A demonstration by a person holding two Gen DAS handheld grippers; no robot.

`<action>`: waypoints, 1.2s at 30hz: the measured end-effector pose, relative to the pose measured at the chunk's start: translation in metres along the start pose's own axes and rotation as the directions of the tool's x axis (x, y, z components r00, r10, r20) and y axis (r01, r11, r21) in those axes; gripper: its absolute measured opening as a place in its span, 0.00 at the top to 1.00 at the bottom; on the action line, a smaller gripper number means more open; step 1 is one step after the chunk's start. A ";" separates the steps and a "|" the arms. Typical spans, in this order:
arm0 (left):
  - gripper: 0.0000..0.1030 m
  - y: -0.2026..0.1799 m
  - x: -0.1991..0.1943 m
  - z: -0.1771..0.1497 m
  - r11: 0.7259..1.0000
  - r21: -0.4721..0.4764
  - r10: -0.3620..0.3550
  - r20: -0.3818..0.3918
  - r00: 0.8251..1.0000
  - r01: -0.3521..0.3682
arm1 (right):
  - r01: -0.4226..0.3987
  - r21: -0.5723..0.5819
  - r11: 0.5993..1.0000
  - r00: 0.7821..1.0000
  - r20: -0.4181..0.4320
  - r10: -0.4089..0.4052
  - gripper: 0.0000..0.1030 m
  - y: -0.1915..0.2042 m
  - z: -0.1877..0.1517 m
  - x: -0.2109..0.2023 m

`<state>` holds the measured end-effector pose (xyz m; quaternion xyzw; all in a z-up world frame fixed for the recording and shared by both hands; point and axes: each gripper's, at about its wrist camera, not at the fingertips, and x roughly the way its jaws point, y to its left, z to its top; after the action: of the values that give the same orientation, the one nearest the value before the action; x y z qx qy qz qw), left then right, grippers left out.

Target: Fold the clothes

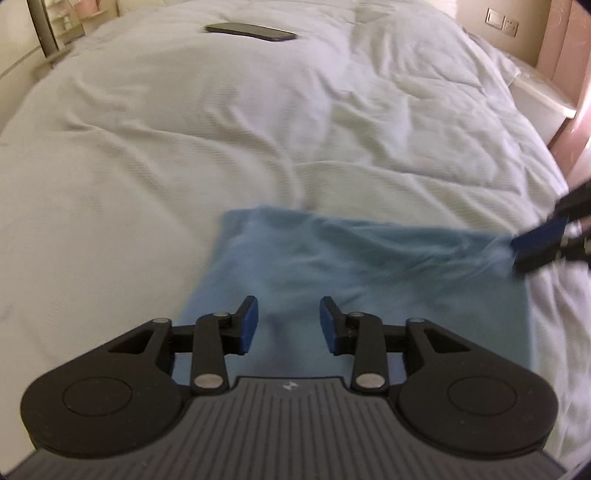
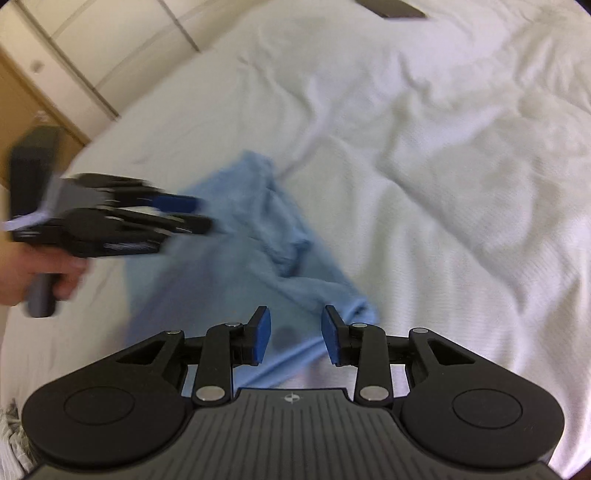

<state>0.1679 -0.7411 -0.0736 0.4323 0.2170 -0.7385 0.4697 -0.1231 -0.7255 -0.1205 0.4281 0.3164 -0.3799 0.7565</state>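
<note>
A light blue garment [image 1: 332, 280] lies folded and rumpled on the white bed [image 1: 184, 147]. My left gripper [image 1: 288, 325] hovers over its near left part, open, with nothing between the blue pads. At the garment's right corner, my right gripper [image 1: 543, 240] shows blurred in the left wrist view. In the right wrist view the right gripper [image 2: 295, 336] stands open above the garment's [image 2: 229, 266] near edge, and its pads do not press the cloth. The left gripper [image 2: 184, 214], held in a hand [image 2: 22, 273], appears blurred over the garment's left side.
A dark phone [image 1: 251, 32] lies at the far side of the bed. Wooden cupboard doors [image 2: 44, 88] stand beyond the bed's left edge. A pink headboard [image 1: 569, 74] and wall sockets [image 1: 502, 22] are at the far right. Wrinkled white bedding surrounds the garment.
</note>
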 end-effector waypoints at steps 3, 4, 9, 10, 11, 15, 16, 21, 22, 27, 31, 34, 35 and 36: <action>0.57 0.016 -0.024 -0.017 0.997 0.062 0.045 -0.009 0.999 -0.044 | 0.017 -0.049 0.999 1.000 0.012 -0.017 0.63 0.002 0.001 -0.010; 0.57 0.020 -0.032 -0.025 0.994 0.095 0.058 -0.022 0.998 -0.056 | 0.023 -0.072 0.997 1.000 0.016 -0.022 0.60 0.004 0.001 -0.013; 0.51 0.022 -0.056 -0.069 0.944 0.324 0.086 -0.061 0.994 -0.062 | 0.068 -0.173 0.983 0.998 0.012 -0.066 0.56 0.031 -0.017 -0.026; 0.49 0.021 -0.059 -0.078 0.927 0.372 0.088 -0.061 0.994 -0.059 | 0.077 -0.194 0.978 0.997 0.014 -0.076 0.55 0.040 -0.023 -0.027; 0.48 0.018 -0.060 -0.088 0.902 0.427 0.091 -0.055 0.994 -0.059 | 0.088 -0.219 0.972 0.996 0.018 -0.087 0.55 0.052 -0.029 -0.029; 0.48 -0.004 -0.057 -0.128 0.750 0.660 0.080 -0.013 0.997 -0.052 | 0.135 -0.350 0.927 0.991 0.047 -0.127 0.47 0.106 -0.059 -0.030; 0.48 -0.010 -0.054 -0.138 0.692 0.719 0.078 0.011 0.997 -0.062 | 0.146 -0.385 0.911 0.989 0.052 -0.136 0.47 0.121 -0.068 -0.029; 0.48 -0.026 -0.026 -0.179 0.442 0.882 0.086 0.139 0.987 -0.163 | 0.239 -0.547 0.802 0.969 0.081 -0.234 0.40 0.188 -0.105 -0.001; 0.48 -0.025 -0.020 -0.183 0.420 0.889 0.087 0.162 0.983 -0.184 | 0.262 -0.576 0.774 0.962 0.091 -0.258 0.40 0.199 -0.113 0.008; 0.48 -0.021 0.000 -0.190 0.387 0.881 0.088 0.260 0.961 -0.274 | 0.333 -0.723 0.606 0.933 0.158 -0.323 0.36 0.242 -0.151 0.052; 0.49 -0.018 0.008 -0.186 0.386 0.865 0.099 0.307 0.947 -0.321 | 0.394 -0.778 0.489 0.899 0.216 -0.381 0.36 0.243 -0.164 0.079; 0.55 -0.020 0.013 -0.185 0.365 0.865 0.107 0.328 0.939 -0.344 | 0.436 -0.802 0.407 0.871 0.263 -0.416 0.38 0.239 -0.170 0.089; 0.57 -0.021 0.016 -0.185 0.355 0.868 0.108 0.330 0.938 -0.347 | 0.448 -0.807 0.385 0.862 0.277 -0.424 0.39 0.236 -0.169 0.088; 0.63 -0.022 0.018 -0.186 0.348 0.870 0.111 0.331 0.937 -0.349 | 0.457 -0.809 0.370 0.856 0.286 -0.430 0.39 0.231 -0.168 0.087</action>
<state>0.2258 -0.6048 -0.1890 0.5630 -0.3436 -0.7013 0.2706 0.0914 -0.5233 -0.1692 -0.1085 0.5537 -0.3668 0.7397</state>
